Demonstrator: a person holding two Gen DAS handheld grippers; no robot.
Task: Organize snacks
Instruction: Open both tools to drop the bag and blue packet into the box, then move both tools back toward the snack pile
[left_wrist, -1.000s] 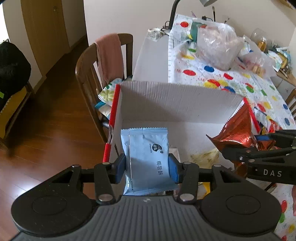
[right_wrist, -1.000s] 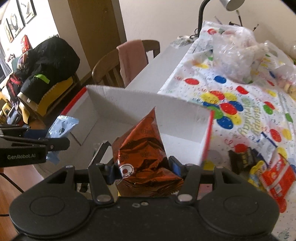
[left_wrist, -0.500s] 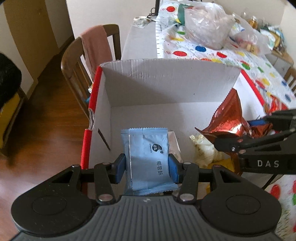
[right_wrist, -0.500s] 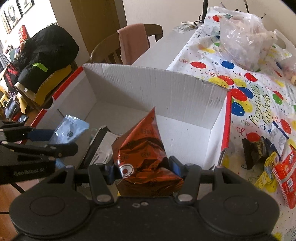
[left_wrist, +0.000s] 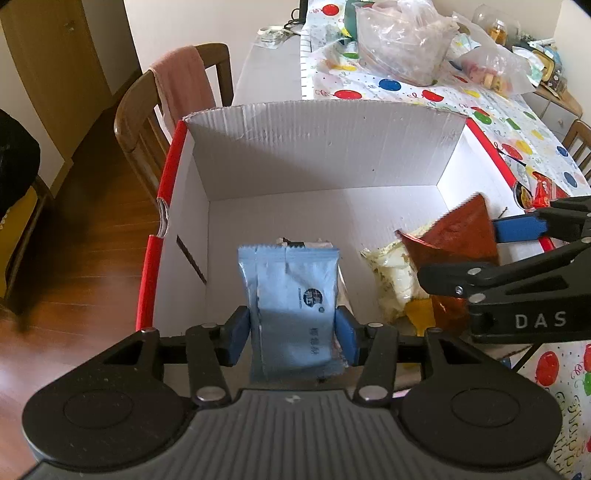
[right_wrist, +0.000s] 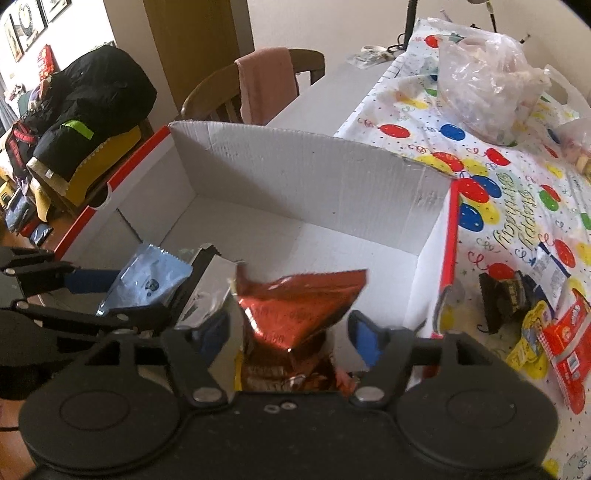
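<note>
Gripping a light, soft blue packet (left_wrist: 295, 295), the left gripper (left_wrist: 293, 334) is clamped at mid-body over the box (left_wrist: 325, 147). The right gripper (right_wrist: 290, 336) stands open; the crinkly red bag (right_wrist: 295, 306) is released.

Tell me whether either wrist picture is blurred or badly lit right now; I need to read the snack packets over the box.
Left wrist view: blue packet sharp, logo legible; cardboard box rims bow from the fisheye, its left inner wall shaded, right wall sunlit. Right wrist view: red foil bag smeared by motion blur, print unreadable; silver packet beside it shows glare; balloon tablecloth is crisp.
</note>
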